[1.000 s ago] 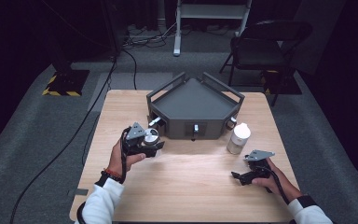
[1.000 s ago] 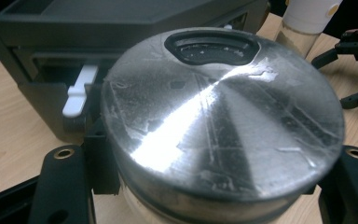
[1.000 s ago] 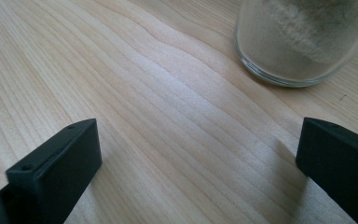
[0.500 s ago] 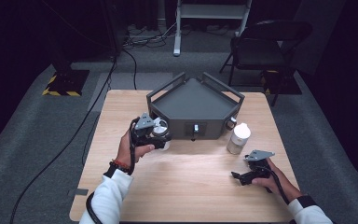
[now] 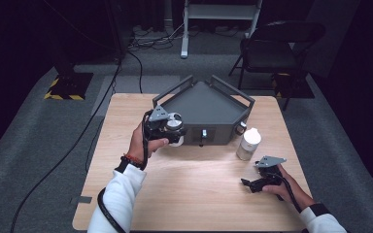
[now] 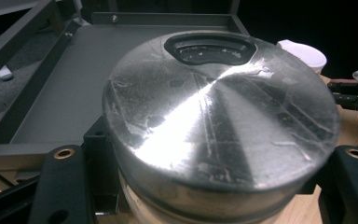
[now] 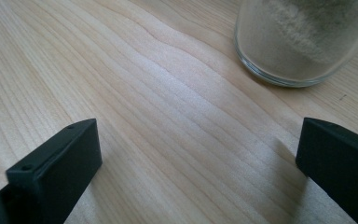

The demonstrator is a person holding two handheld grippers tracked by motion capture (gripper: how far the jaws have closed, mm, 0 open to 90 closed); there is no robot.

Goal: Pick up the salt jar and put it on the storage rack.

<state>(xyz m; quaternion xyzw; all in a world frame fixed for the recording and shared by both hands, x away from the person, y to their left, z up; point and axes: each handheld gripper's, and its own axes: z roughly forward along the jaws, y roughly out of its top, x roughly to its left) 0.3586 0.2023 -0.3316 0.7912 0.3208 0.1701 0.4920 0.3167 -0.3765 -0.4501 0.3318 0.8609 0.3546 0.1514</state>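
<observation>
Jar held at the tray's front-left corner

The left gripper (image 5: 167, 130) is clamped on a metal-lidded glass jar (image 5: 174, 121), upright, with the dark grey triangular tray (image 5: 209, 99) directly up-frame; the right gripper (image 5: 262, 180), jaws apart, rests lower right.

The jar lid (image 6: 219, 116) is brushed metal, shiny but scuffed with fine scratches. The tray (image 6: 70, 88) behind it looks like matt grey painted metal. The table (image 7: 168, 102) is pale wood with smooth, wavy grain. A clear glass jar (image 7: 303, 42) holds pale, grainy powder. The hand-held gripper (image 7: 200, 163) is matt black plastic.
</observation>
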